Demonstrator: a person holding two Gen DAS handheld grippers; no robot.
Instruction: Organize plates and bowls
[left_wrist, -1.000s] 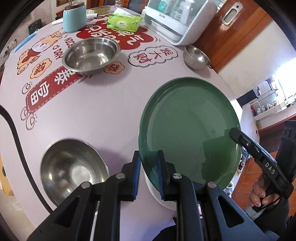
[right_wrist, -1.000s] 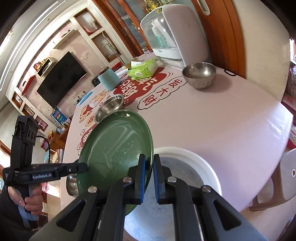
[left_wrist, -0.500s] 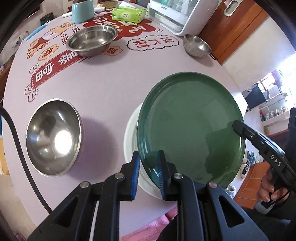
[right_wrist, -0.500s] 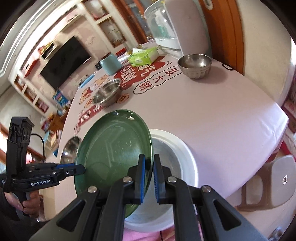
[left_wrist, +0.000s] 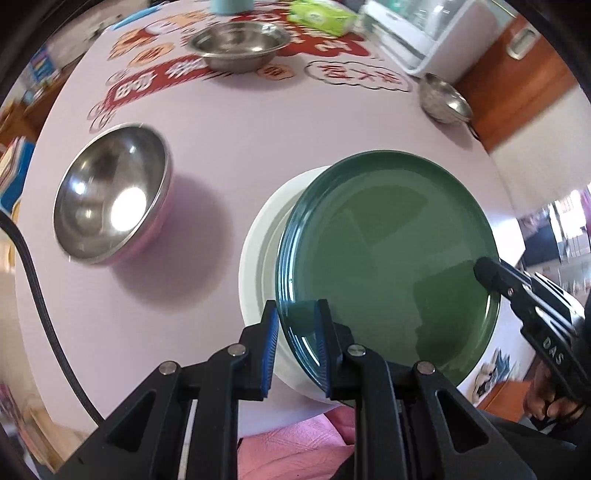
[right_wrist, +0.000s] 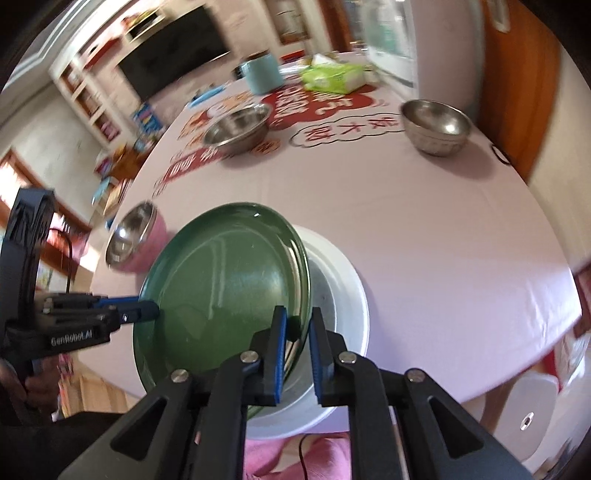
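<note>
Two black hand-held grippers hold one green plate (left_wrist: 388, 266) between them, above a white plate (left_wrist: 258, 258) that lies near the front edge of the round table (left_wrist: 229, 125). The left gripper (left_wrist: 295, 347) has its blue pads closed on the rim of the green plate at the near left side. The right gripper (right_wrist: 295, 350) has the opposite rim between its pads; its jaws have just been opening a little, and in the right wrist view a small gap shows on the outer side of the rim, so the pads are apart around the rim and not pressing it. The green plate is tilted and covers most of the white plate, whose left edge shows in the left wrist view; I cannot tell if the two plates touch. To the left of the plates stands a steel bowl with pink outside (left_wrist: 110, 195). Farther back a wide steel bowl (left_wrist: 240, 44) stands on the red printed letters, and a small steel bowl (right_wrist: 436, 125) stands near the right edge. Behind them are a light blue canister (right_wrist: 264, 75) and a green tissue pack (right_wrist: 332, 77). Parts of both views are blurred.
</note>
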